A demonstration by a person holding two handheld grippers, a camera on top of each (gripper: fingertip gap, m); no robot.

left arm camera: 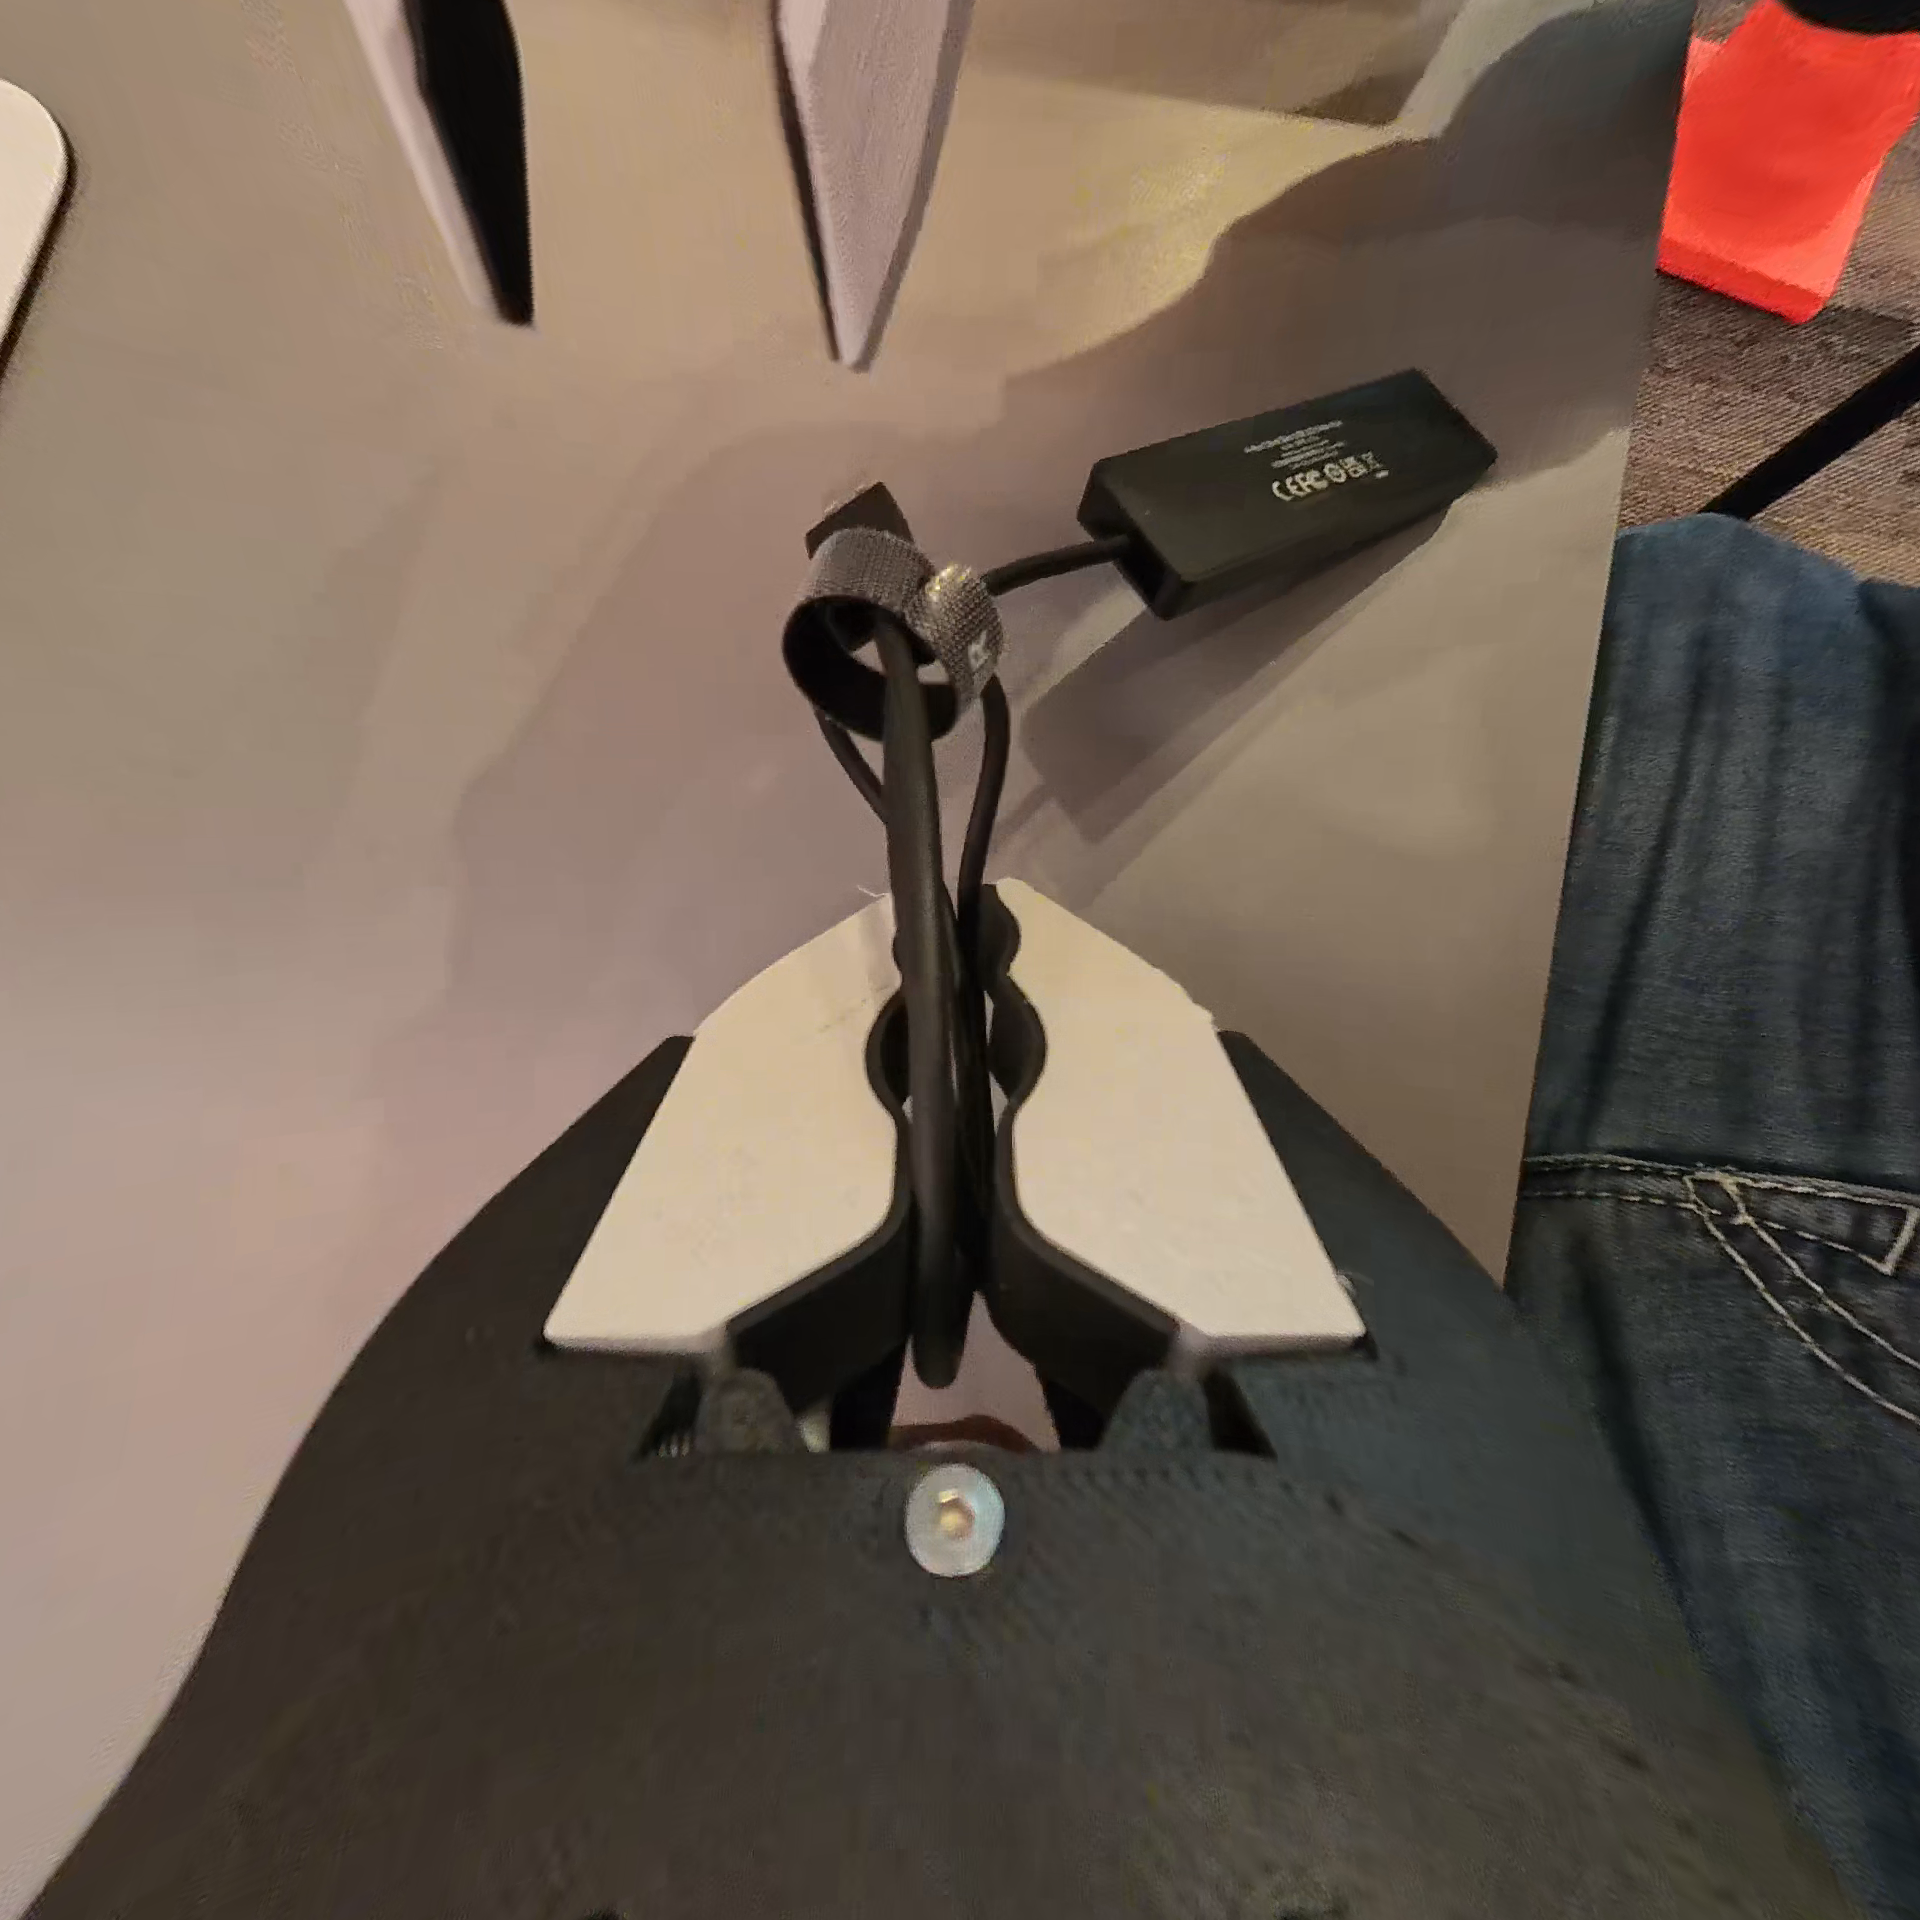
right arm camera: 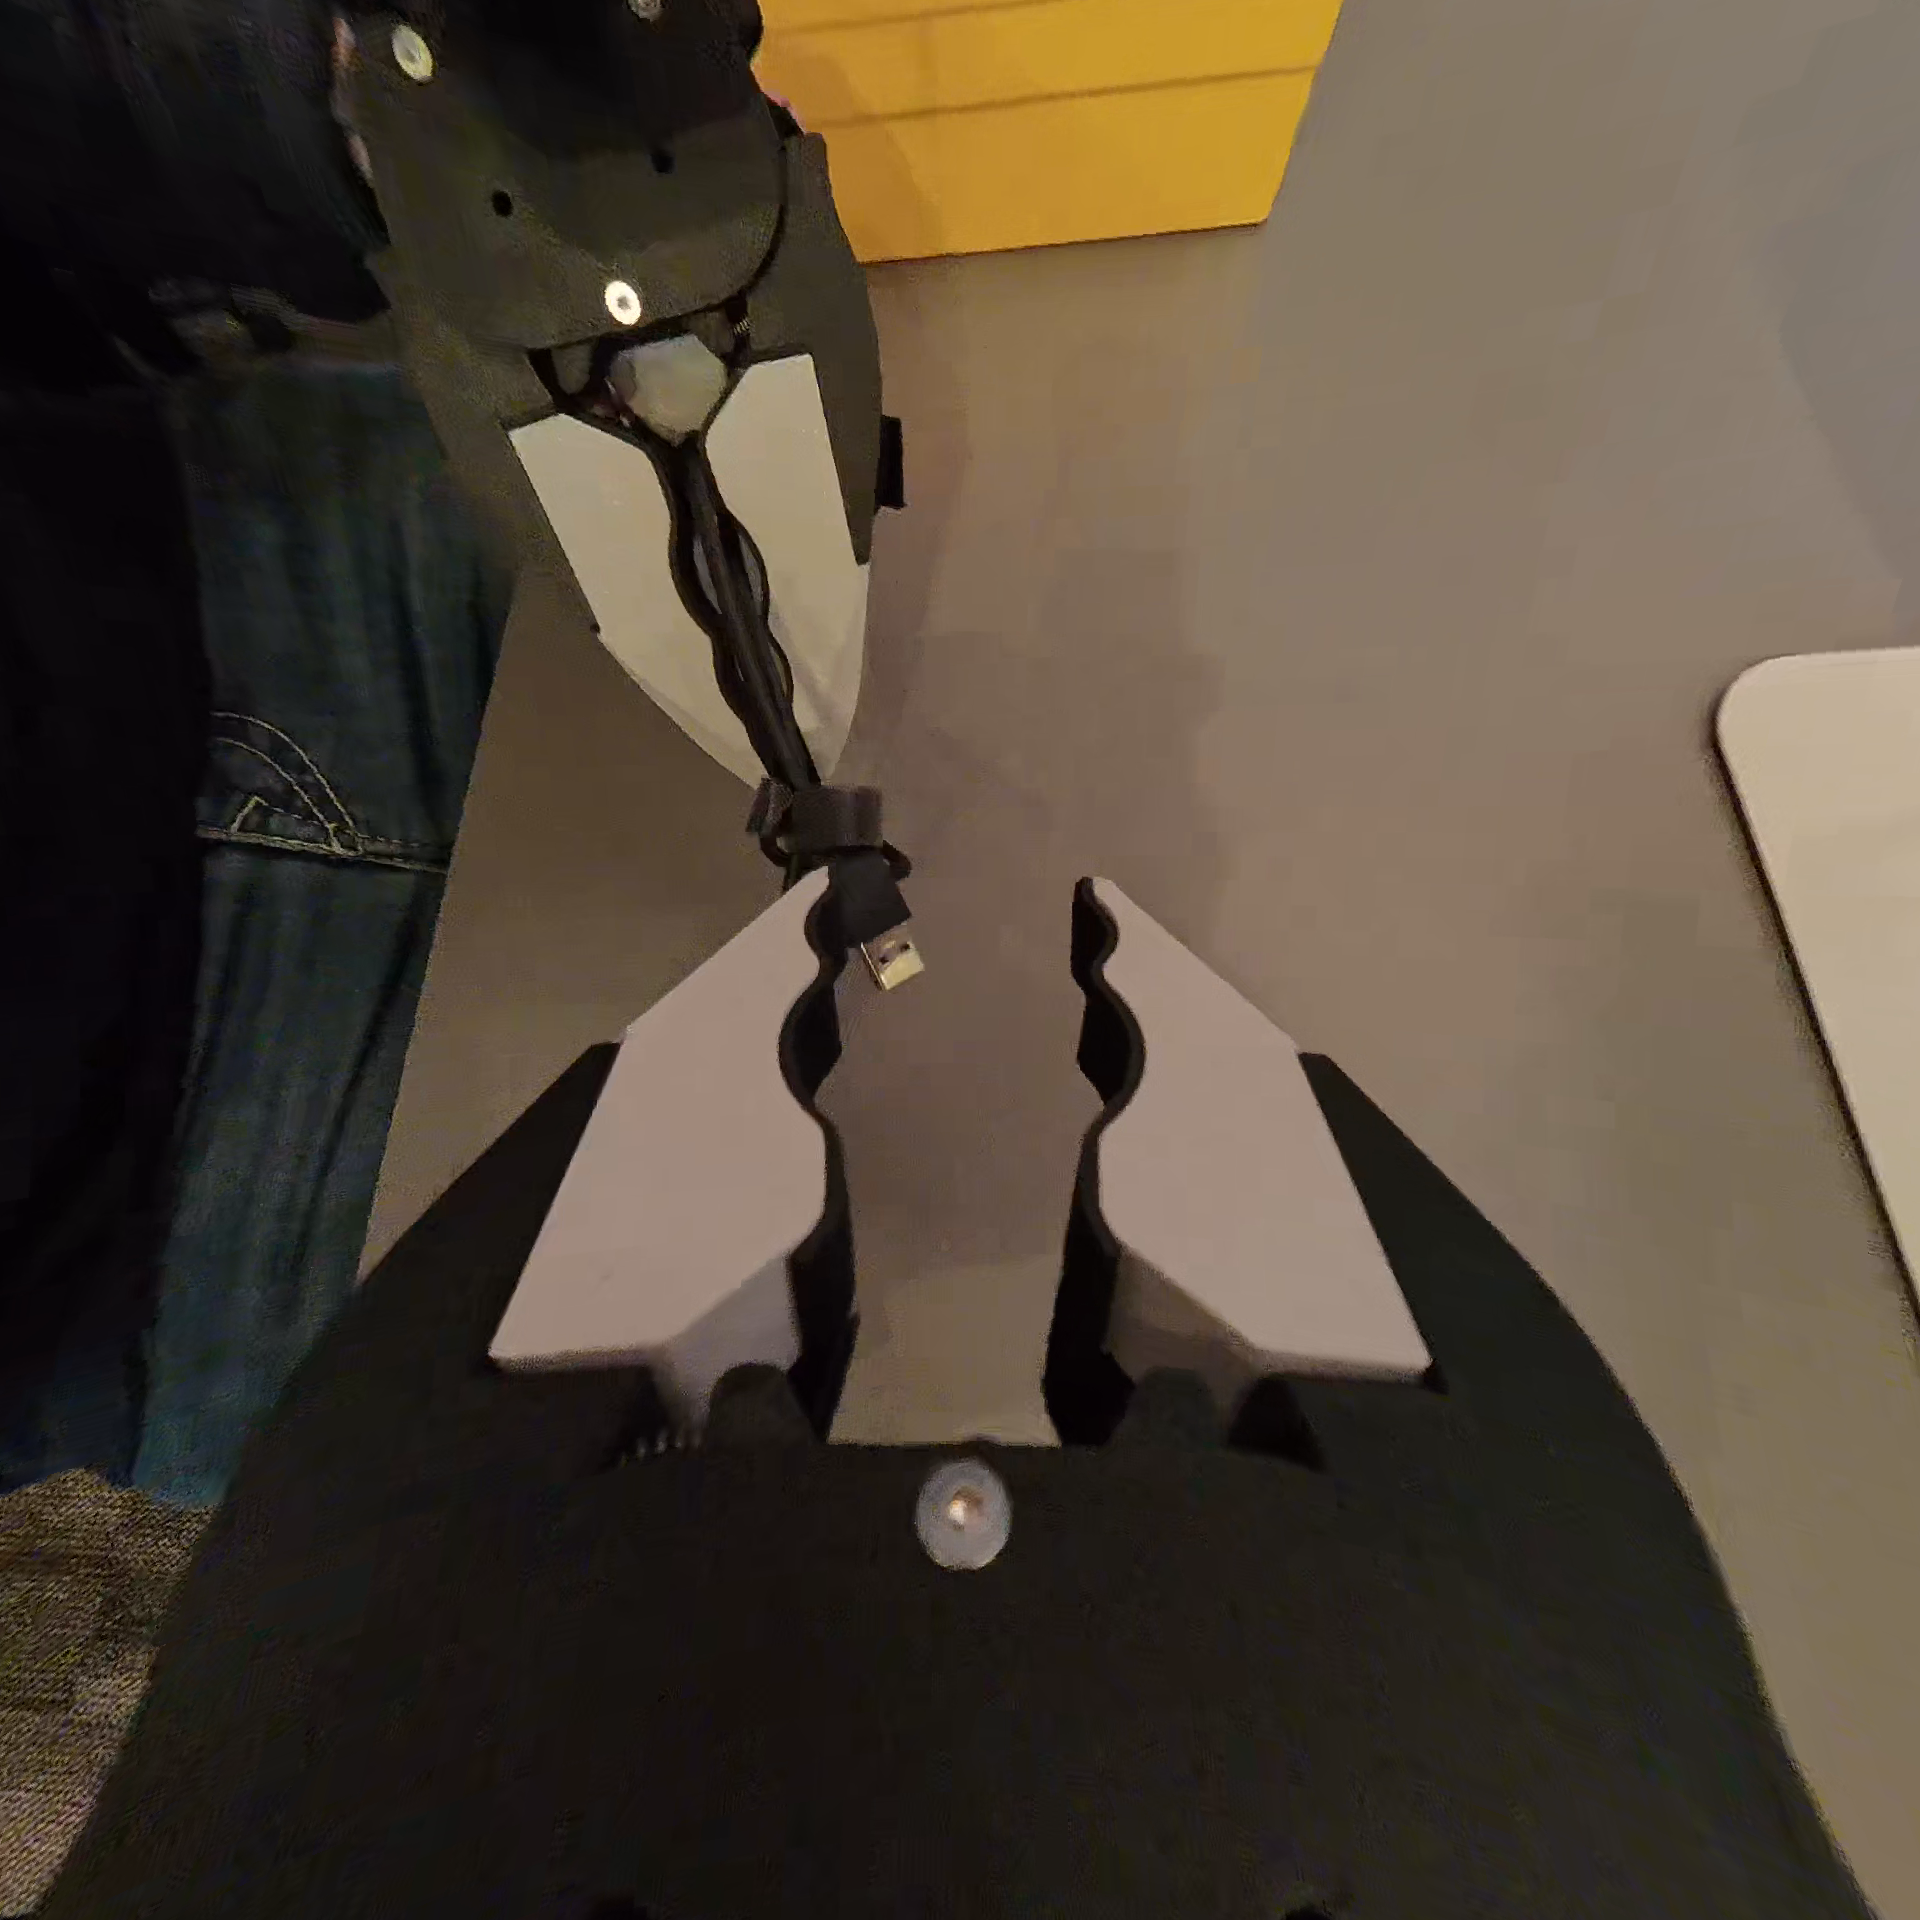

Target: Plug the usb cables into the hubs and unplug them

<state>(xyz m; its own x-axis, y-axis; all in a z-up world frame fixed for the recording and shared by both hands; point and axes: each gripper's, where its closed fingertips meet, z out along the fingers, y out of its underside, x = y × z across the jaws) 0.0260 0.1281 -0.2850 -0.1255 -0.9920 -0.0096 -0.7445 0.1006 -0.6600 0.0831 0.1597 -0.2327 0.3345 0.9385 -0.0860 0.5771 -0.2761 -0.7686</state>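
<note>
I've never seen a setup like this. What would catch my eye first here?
Probably the left gripper, shut on a looped black USB cable bound by a grey fabric strap. Its silver plug hangs just inside the open right gripper, beside one finger. A flat black hub lies near the grey table's edge.

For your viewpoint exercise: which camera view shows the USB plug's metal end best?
The right wrist view: the USB plug shows its silver end, beside the open right hand-held gripper. The left wrist view shows only its black back.

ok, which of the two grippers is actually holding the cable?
The left gripper: shut on the looped black cable. The right gripper is open, the plug between its fingers.
</note>
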